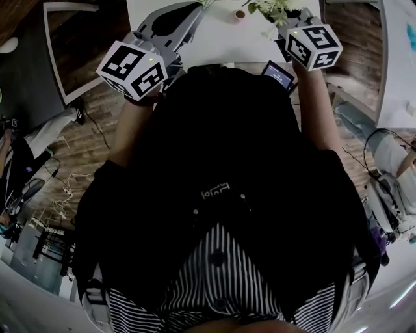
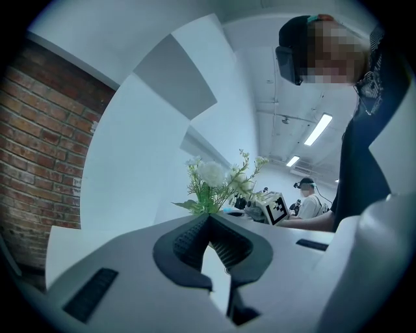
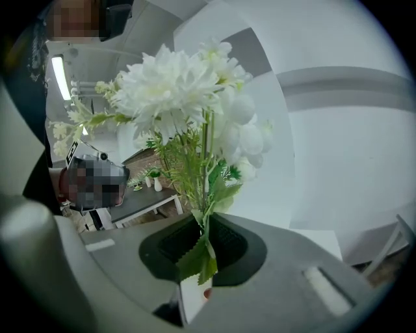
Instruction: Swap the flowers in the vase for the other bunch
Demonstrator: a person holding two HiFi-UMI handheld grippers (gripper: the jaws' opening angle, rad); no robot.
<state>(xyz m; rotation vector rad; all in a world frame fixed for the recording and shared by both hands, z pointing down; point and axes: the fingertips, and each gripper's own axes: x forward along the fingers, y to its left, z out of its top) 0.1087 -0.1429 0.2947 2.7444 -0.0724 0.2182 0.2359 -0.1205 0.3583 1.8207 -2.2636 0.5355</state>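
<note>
A bunch of white flowers with green leaves stands up out of my right gripper, which is shut on its stems. In the head view the bunch shows at the top edge, just beyond the right gripper's marker cube. The left gripper view has the same flowers straight ahead, apart from my left gripper. That gripper is shut with nothing between its pads. Its marker cube sits at the upper left of the head view. No vase shows clearly in any view.
A white table lies ahead with a small round object on it. A dark device with a screen sits at its near edge. A brick wall is to the left. Another person sits far off.
</note>
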